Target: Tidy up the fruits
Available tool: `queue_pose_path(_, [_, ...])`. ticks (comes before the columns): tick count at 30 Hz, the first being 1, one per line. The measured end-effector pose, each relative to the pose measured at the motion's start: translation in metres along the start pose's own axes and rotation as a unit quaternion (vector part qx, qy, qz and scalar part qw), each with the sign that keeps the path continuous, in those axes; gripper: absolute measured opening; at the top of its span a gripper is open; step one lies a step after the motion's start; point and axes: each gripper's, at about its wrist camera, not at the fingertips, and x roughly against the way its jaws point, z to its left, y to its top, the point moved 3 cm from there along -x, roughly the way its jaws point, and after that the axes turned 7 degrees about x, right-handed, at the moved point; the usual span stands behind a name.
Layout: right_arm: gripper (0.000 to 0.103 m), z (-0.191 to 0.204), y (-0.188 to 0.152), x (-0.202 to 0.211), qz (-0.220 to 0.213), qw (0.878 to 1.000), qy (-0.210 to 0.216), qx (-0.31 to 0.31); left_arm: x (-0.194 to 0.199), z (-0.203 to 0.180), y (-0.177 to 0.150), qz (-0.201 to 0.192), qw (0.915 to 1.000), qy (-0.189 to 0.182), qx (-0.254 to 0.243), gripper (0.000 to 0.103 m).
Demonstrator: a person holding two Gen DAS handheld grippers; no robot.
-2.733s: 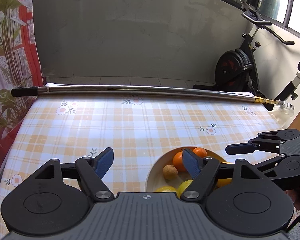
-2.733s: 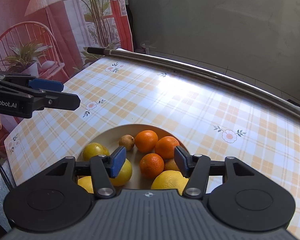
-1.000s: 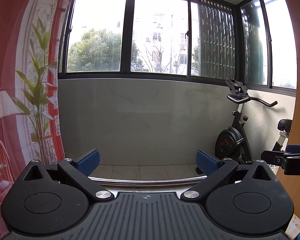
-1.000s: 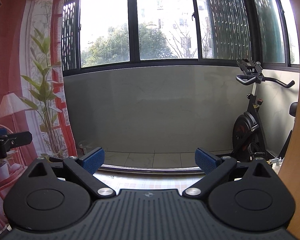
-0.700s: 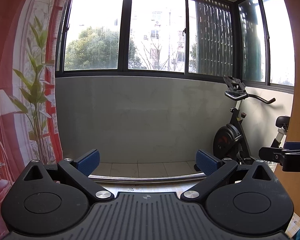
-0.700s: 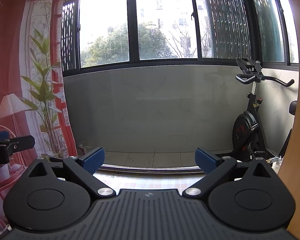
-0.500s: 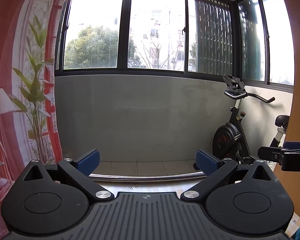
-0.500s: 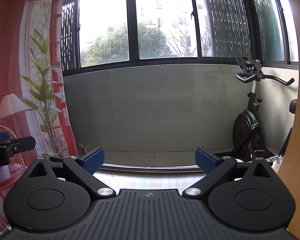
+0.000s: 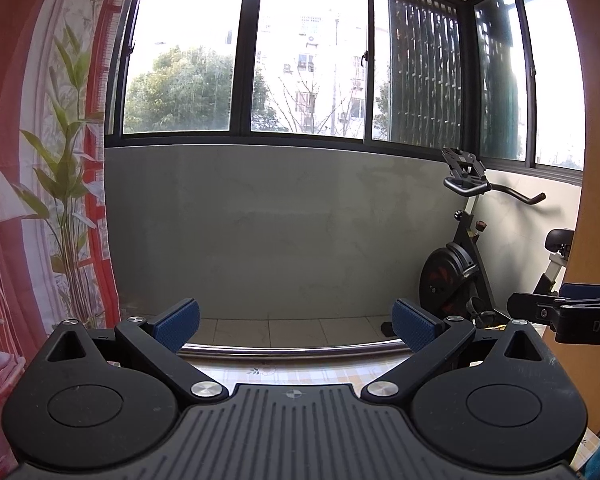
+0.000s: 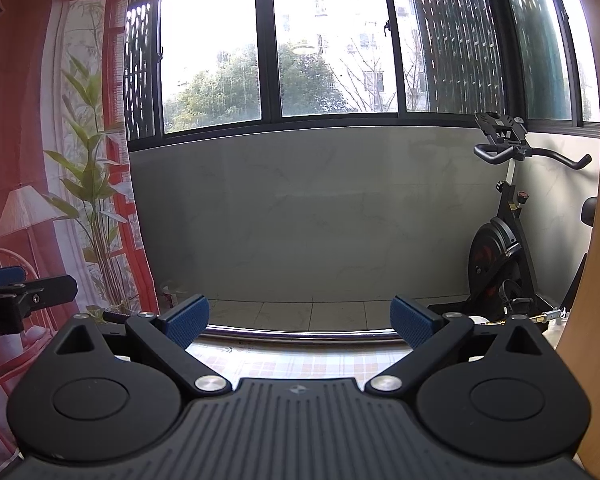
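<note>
Both wrist views are levelled at the grey wall and windows; the left tongs (image 9: 296,322) and right tongs (image 10: 300,320) are held wide apart with nothing between the blue pads (image 9: 178,322). Only the far strip of the checked bench (image 10: 296,362) is seen, with a metal rod (image 10: 300,336) lying along its far edge. No fruit is visible in either view, so its position cannot be told. An exercise bike (image 10: 504,248) is recorded at right.
</note>
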Motion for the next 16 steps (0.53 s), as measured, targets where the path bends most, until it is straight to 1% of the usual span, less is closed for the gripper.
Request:
queue_pose_path(12, [0.099, -0.0002, -0.0005, -0.002, 0.005, 1.0, 0.002, -0.002, -0.0034, 0.0076, -0.0007, 0.001, 0.9999, -0.013, 0.005, 0.103])
queue_pose_path(16, [0.099, -0.0006, -0.0008, -0.0024, 0.006, 1.0, 0.003, -0.002, -0.0045, 0.0094, -0.001, 0.001, 0.9999, -0.011, 0.007, 0.103])
